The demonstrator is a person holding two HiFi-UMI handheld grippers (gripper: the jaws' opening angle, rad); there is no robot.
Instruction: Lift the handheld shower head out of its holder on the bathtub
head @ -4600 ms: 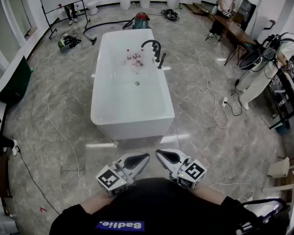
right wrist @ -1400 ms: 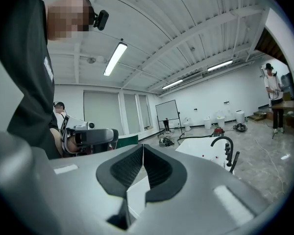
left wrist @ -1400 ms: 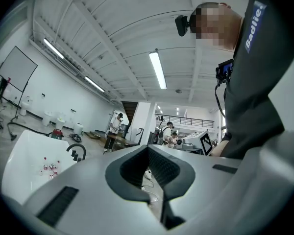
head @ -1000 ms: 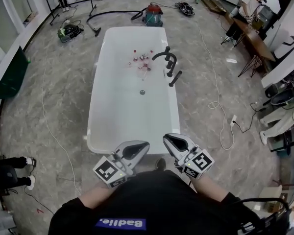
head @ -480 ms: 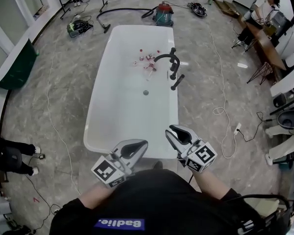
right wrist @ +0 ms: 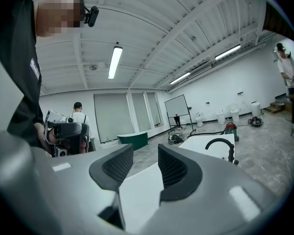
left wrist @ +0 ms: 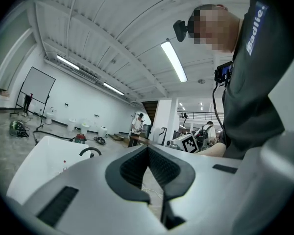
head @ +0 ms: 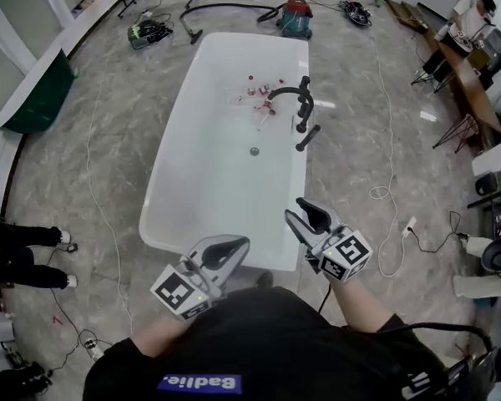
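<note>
Closer now than a second ago, the bathtub [head: 192, 182] has its near end right in front of the person, and the right tongs [head: 305, 210] have gone from almost shut to partly apart. The handheld shower head [head: 308, 138], a black wand, sits tilted in its holder on the tub's right rim, well apart from both tongs. Just beyond it on the same rim stands the black arched faucet [head: 290, 95]. Small bottles [head: 263, 90] lie inside the tub near the faucet, and the drain [head: 254, 151] is nearer the middle. The right tongs hover over the tub's near right corner, jaws opening with nothing between them. The left tongs [head: 239, 243], near the near rim, are closed and empty. A red vacuum cleaner [head: 298, 15] stands on the floor past the far end.
</note>
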